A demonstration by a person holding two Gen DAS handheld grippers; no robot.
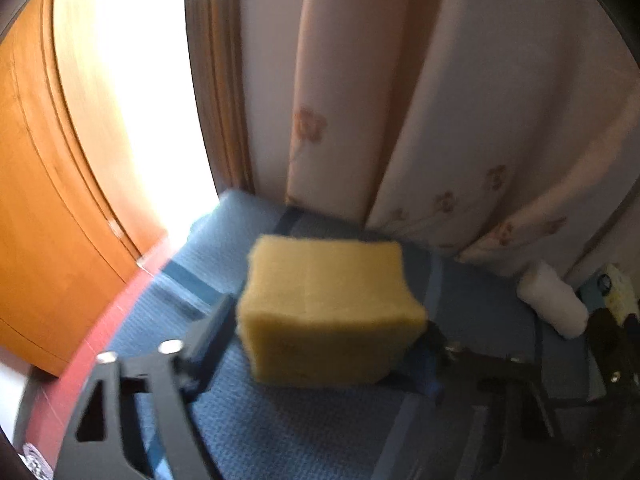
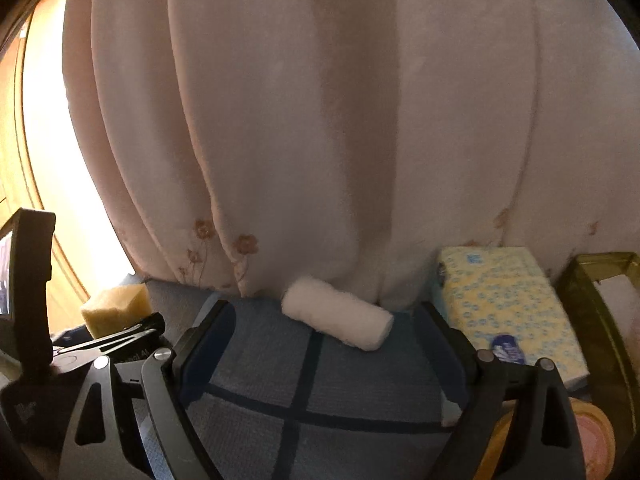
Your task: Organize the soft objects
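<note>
A yellow sponge block [image 1: 328, 312] sits between the fingers of my left gripper [image 1: 326, 332] on the blue checked cloth [image 1: 280, 432]. Both pads touch its sides, so the gripper is shut on it. The right wrist view shows the same sponge [image 2: 116, 308] at the far left, with part of the left gripper below it. A white rolled towel [image 2: 336, 312] lies at the foot of the curtain, just beyond my right gripper [image 2: 326, 316]. That gripper stands open and holds nothing. The roll [image 1: 554, 300] also shows at the right in the left wrist view.
A pale flowered curtain [image 2: 320, 120] hangs along the back of the surface. A yellow-and-blue tissue pack [image 2: 508, 304] lies right of the roll, with an olive open box [image 2: 600, 280] beyond it. An orange wooden door [image 1: 48, 200] stands on the left.
</note>
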